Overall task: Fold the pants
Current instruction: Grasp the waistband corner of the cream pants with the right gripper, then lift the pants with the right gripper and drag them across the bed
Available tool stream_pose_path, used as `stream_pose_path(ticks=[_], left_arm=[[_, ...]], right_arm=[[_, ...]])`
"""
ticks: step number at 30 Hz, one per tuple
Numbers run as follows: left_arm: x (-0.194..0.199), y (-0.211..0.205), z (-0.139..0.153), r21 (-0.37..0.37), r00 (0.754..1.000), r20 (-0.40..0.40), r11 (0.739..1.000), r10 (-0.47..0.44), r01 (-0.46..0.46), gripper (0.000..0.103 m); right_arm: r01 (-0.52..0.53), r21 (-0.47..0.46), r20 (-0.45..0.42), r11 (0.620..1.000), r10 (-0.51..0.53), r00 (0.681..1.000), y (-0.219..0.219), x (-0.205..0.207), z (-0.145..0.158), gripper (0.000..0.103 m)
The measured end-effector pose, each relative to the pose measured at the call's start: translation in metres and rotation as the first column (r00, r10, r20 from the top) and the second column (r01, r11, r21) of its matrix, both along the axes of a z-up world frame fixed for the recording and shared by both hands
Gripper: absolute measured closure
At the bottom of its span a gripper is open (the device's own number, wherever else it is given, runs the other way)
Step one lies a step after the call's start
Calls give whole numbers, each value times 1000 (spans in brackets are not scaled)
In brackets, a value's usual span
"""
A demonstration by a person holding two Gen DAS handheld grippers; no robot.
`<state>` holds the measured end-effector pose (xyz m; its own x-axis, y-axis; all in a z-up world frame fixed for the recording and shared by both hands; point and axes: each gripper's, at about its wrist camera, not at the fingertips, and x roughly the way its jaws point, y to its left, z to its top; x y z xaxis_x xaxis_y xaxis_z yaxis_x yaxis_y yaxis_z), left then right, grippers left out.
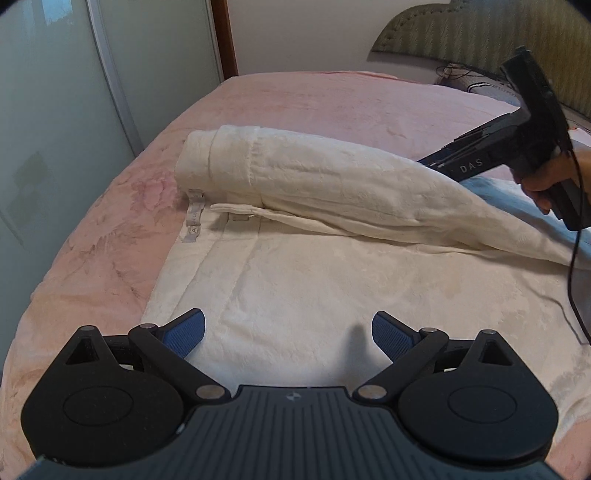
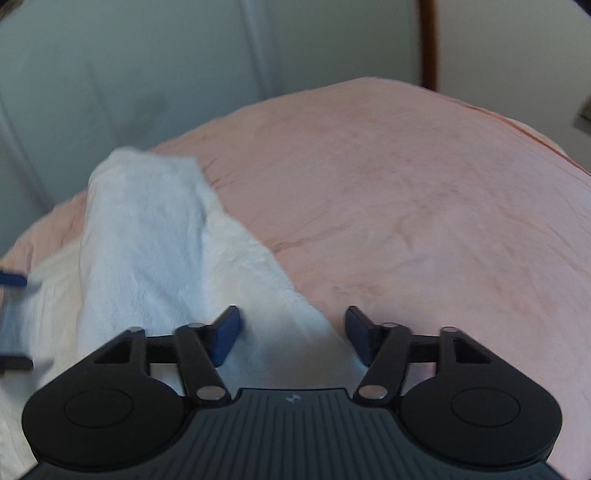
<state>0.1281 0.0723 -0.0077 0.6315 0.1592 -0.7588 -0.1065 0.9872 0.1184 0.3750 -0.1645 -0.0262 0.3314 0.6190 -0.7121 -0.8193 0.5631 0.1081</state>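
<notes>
Cream white pants (image 1: 295, 258) lie on a pink bed (image 1: 110, 240), one leg folded over the other in a raised ridge (image 1: 314, 181), waistband with a label at the far left. My left gripper (image 1: 288, 332) is open and empty, low over the near leg. In the right wrist view my right gripper (image 2: 291, 332) is open, its jaws either side of a raised edge of the pants (image 2: 155, 240), not closed on it. The right gripper's body (image 1: 517, 147) shows in the left wrist view behind the ridge, its fingertips hidden by cloth.
A frosted sliding wardrobe door (image 1: 55, 110) stands along the bed's left side. A padded headboard (image 1: 480, 33) and a dark pillow (image 1: 476, 81) sit at the far right. A black cable (image 1: 572, 258) hangs from the right gripper over the pants.
</notes>
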Motion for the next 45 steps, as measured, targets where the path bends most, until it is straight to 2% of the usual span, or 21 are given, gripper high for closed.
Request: stream_pose_path(ticks=[1,2,5,7,12,14,17,21,23,25,27,28,31,33,34,36,37,39,42,43,45], left_arm=[[3,1,0,5,1000,1,1000,2,-2,6],[5,3,2,6,1000,7,1000,3,-4,6],[11,9,9,-2,999,29,1000,31,-31,5],[14,14,15,-6,996,51,997,72,-72,5],[2,39,41,-211,975,161,970,153,-118,5],[-6,48,46,-315,961,190,940,200,-134,5],[-21,61,46,-467,942,215,874,257,-132,5],[-38,70,33,-585,930,196,798,311,-144,5],[-41,74,26,-604,931,172,781,322,-158,5],[-47,79,19,-647,928,159,746,336,-158,5],[-52,86,16,-682,927,150,715,345,-155,5],[-56,87,16,-687,927,163,713,337,-138,5],[-71,82,11,-668,936,202,740,290,-85,5],[-73,82,5,-687,944,191,724,269,-67,5],[-71,84,2,-715,943,180,696,281,-71,5],[-66,91,1,-769,936,177,637,303,-61,4],[-61,92,1,-776,935,177,628,307,-59,1],[-51,95,-4,-761,934,133,638,331,-117,2],[-45,109,-17,-813,920,43,549,389,-194,6],[-44,112,-20,-819,917,28,536,398,-207,9],[-43,114,-21,-809,915,32,548,403,-214,13]], right_arm=[[-15,0,16,1000,15,1000,2,-2,1,67],[-20,7,25,1000,20,999,3,-4,2,82],[-4,-15,156,1000,7,988,4,-27,10,92],[1,-37,266,999,9,964,4,-51,18,94],[-26,-36,485,999,41,873,-2,-129,48,95],[-60,-61,557,996,84,826,-4,-170,57,95],[-127,-87,585,988,153,796,-6,-222,55,95],[-184,-145,547,972,234,804,-4,-266,26,95],[-179,-132,521,975,222,825,-3,-271,14,95],[-171,-105,491,980,200,848,-1,-266,11,96],[-166,-93,487,982,190,852,-2,-269,9,95],[-165,-95,479,982,190,857,-1,-270,9,95],[-144,-68,461,987,159,873,-4,-267,11,95],[-117,-19,422,993,114,899,-3,-262,12,95],[-107,-7,413,994,101,905,-3,-262,11,95],[-109,-35,425,993,114,898,2,-265,8,95],[-114,-58,431,992,127,893,7,-268,5,95],[-125,-82,436,989,148,888,10,-274,2,95],[-136,-94,431,986,163,888,9,-280,-1,95],[-136,-103,437,985,168,884,10,-280,-1,95],[-132,-137,461,982,181,869,14,-282,-3,94]])
